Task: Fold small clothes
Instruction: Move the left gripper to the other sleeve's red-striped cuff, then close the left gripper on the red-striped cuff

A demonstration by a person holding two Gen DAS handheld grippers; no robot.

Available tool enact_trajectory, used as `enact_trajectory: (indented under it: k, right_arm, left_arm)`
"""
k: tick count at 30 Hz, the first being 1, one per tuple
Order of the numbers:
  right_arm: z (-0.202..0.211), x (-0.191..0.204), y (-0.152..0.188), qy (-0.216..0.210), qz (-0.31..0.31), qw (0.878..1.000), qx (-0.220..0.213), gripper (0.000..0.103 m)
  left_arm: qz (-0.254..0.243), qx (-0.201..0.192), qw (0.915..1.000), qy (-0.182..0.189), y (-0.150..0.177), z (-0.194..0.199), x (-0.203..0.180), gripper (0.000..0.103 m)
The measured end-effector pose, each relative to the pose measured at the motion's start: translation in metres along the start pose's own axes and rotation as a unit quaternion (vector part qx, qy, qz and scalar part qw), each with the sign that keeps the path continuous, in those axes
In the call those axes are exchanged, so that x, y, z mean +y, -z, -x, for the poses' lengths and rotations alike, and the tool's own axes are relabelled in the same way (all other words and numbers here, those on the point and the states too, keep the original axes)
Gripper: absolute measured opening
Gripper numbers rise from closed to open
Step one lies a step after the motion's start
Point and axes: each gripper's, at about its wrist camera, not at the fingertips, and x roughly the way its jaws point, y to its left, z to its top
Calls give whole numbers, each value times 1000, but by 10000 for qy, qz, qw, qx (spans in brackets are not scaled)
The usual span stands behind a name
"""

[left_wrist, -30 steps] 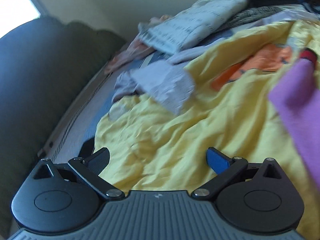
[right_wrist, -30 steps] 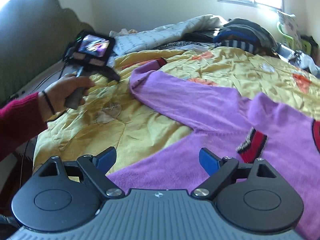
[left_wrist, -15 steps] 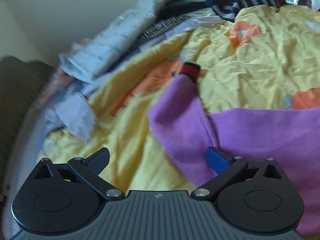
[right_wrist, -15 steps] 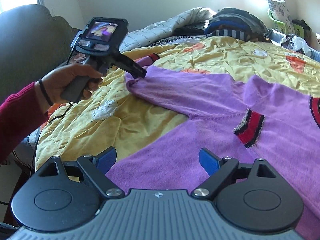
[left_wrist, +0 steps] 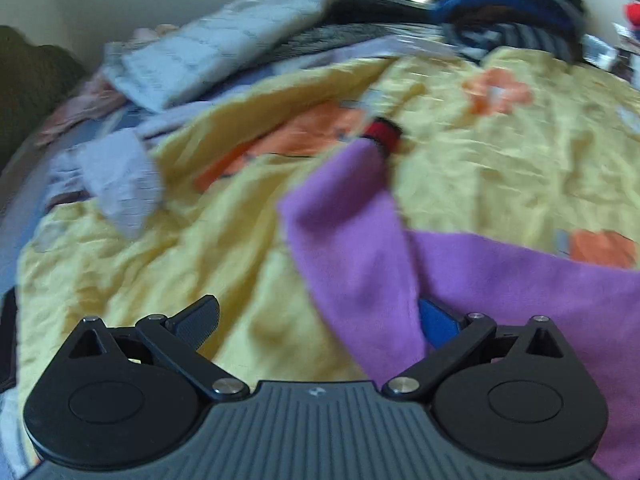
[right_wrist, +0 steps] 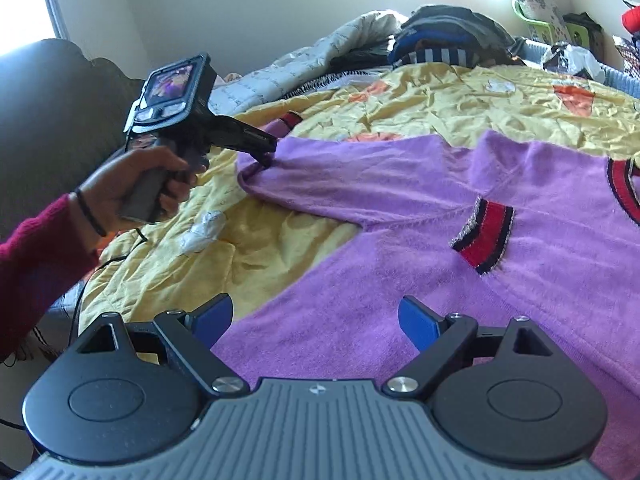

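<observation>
A purple sweater [right_wrist: 400, 208] with red-and-black striped cuffs [right_wrist: 484, 236] lies spread on a yellow bedspread [right_wrist: 440, 96]. One sleeve stretches left, and its far cuff [left_wrist: 382, 134] is blurred in the left wrist view. My left gripper [right_wrist: 264, 150] sits at that sleeve's folded edge. Its jaws stand wide apart, and purple cloth [left_wrist: 360, 264] lies between them without being pinched, draped over the right finger. My right gripper [right_wrist: 316, 320] hangs open just above the sweater's lower edge, nothing between its fingers.
A pile of dark and striped clothes [right_wrist: 440, 40] and a grey quilted blanket [right_wrist: 320, 56] crowd the far end of the bed. A dark padded headboard [right_wrist: 48, 92] rises on the left. A hand in a red sleeve [right_wrist: 32, 264] holds the left gripper.
The left gripper swung right from the bare yellow spread onto the purple sleeve, which now lies between its fingers. The right gripper stayed almost still, rolling slightly.
</observation>
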Motion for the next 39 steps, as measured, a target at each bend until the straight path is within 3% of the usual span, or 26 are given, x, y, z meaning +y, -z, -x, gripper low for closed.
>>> enact_trajectory:
  k: [2, 6, 10, 12, 14, 16, 19, 23, 25, 27, 31, 33, 34, 36, 39]
  right_arm:
    - [3, 0, 1, 24, 31, 10000, -1, 88]
    - [3, -6, 3, 45, -60, 10000, 23, 89]
    - [2, -9, 5, 23, -120, 9999, 22, 89]
    - [1, -9, 7, 13, -99, 9999, 46, 89]
    - [0, -9, 8, 5, -97, 9999, 81, 89]
    - [0, -10, 9, 16, -123, 9999, 76, 89]
    - [1, -12, 11, 16, -205, 9998, 53, 89]
    - [1, -13, 12, 44, -215, 9997, 82, 89]
    - [1, -13, 13, 38, -223, 9997, 85, 89]
    - [1, -13, 14, 49, -234, 9997, 93, 89]
    - [3, -13, 15, 61, -241, 9996, 92, 89]
    - [2, -13, 15, 65, -248, 9996, 106, 89]
    - [2, -14, 15, 68, -249, 9996, 114, 89]
    - [0, -14, 16, 84, -244, 9996, 126, 89]
    - [-2, -12, 16, 77, -232, 9996, 119, 90]
  left_arm:
    - [318, -92, 9988, -354, 1, -2, 15, 103]
    - [822, 127, 9955, -455, 7, -12, 45, 103]
    - [1516, -14, 9839, -946, 19, -3, 72, 103]
    - [1717, 4, 9823, -751, 21, -6, 83, 103]
    - [1733, 287, 9835, -446, 19, -16, 87, 103]
    - [1661, 245, 9854, -295, 18, -19, 85, 103]
    - [1181, -109, 9929, 2, 12, -14, 72, 103]
    - [-38, -616, 9981, 83, 10, -2, 33, 103]
    - [-842, -1047, 9908, -150, 14, 4, 10, 103]
    - [-1567, -1386, 9771, -381, 20, 5, -10, 103]
    - [-2312, -1773, 9546, -618, 27, 4, -25, 103]
    - [-2472, -1846, 9492, -617, 28, 3, -25, 101]
    - [-2494, -1854, 9490, -529, 27, 3, -22, 99]
    - [-2551, -1799, 9497, -272, 26, 2, -17, 73]
    - [-2608, -1520, 9533, -93, 22, -7, -11, 44]
